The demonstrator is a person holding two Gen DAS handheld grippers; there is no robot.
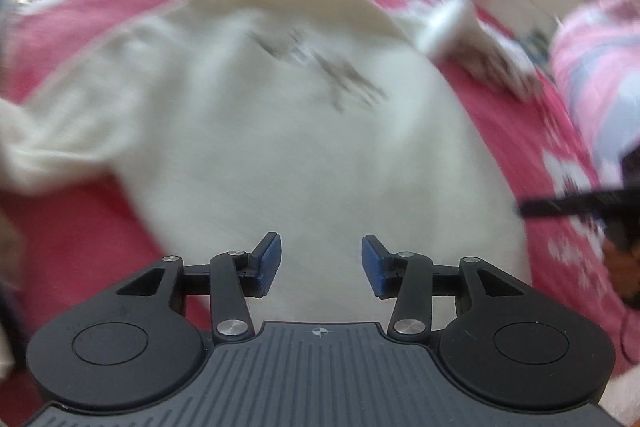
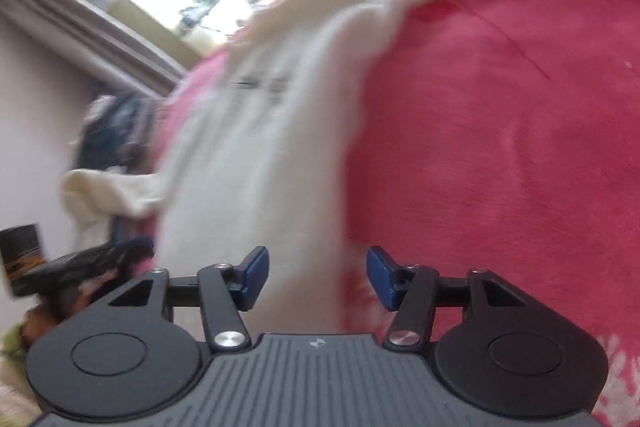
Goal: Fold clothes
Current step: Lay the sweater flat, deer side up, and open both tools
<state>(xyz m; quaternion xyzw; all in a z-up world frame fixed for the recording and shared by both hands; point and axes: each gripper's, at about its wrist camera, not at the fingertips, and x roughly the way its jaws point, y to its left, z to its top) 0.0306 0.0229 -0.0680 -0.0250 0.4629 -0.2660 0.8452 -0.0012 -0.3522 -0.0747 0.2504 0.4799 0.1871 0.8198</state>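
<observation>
Looking at the cream sweatshirt (image 1: 256, 131), it's spread chest-up on a bed with a pink fleecy blanket (image 1: 516, 123), a dark smudgy print on the chest around 12 o'clock from the left claw (image 1: 321, 265). I'd guess it handles light, floppy and totally unbreakable, with thick soft knit that bunches and drags on the fuzzy blanket instead of sliding. One sleeve trails off toward 9 o'clock in the left view. Best spots to pinch are probably the hem corners or the shoulder seams, where the fabric is doubled and won't slip. The left claw is spread with nothing between its blue pads, hovering over the lower body of the shirt. The right claw (image 2: 318, 277) is spread and empty too, sitting over the shirt's side edge where cream meets pink. A pink patterned pillow (image 1: 596, 75) sits at 2 o'clock. Everything's motion-blurred, so fine texture is hard to call.
</observation>
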